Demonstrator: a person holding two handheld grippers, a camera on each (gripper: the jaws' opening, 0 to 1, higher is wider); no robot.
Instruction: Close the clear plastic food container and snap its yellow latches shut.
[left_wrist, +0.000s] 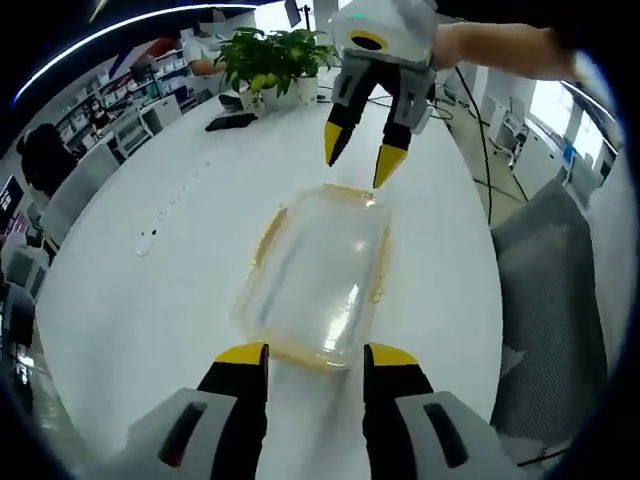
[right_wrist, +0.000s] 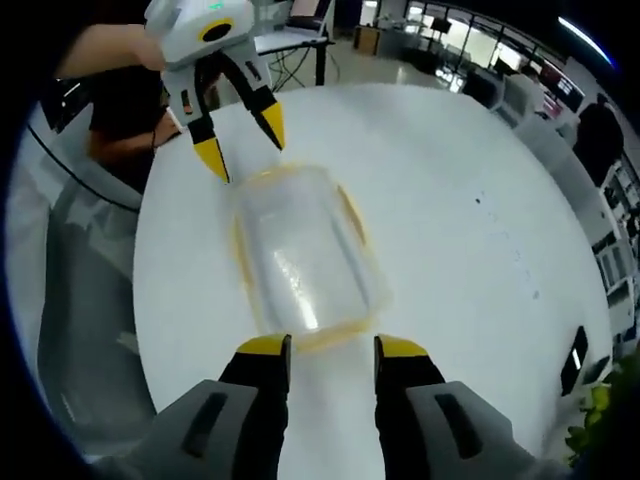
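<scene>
— Container (left_wrist: 318, 283) first: where does it sit?

— Centre of the left gripper view, flat on the white table (left_wrist: 150, 300), lid already lying over it. Its near short end is just above the left gripper (left_wrist: 315, 352) at the bottom of the frame; the far end lies just below the right gripper (left_wrist: 362, 165) in the upper middle.

— And the fingers?

— Both pairs are spread apart, grasping nothing. In the right gripper view the right gripper (right_wrist: 331, 345) frames one short end at the bottom, and the left gripper (right_wrist: 242, 140) hovers over the other end, upper left.

— So which step is this?

— I judge the lid is on and the latching is about to begin. The yellow latches (right_wrist: 352, 218) along the rim look flared, though I cannot tell whether any are snapped.

— Next move?

— Probably each gripper presses its end latch down against the rim, while the other end is steadied so the box does not slide.
</scene>
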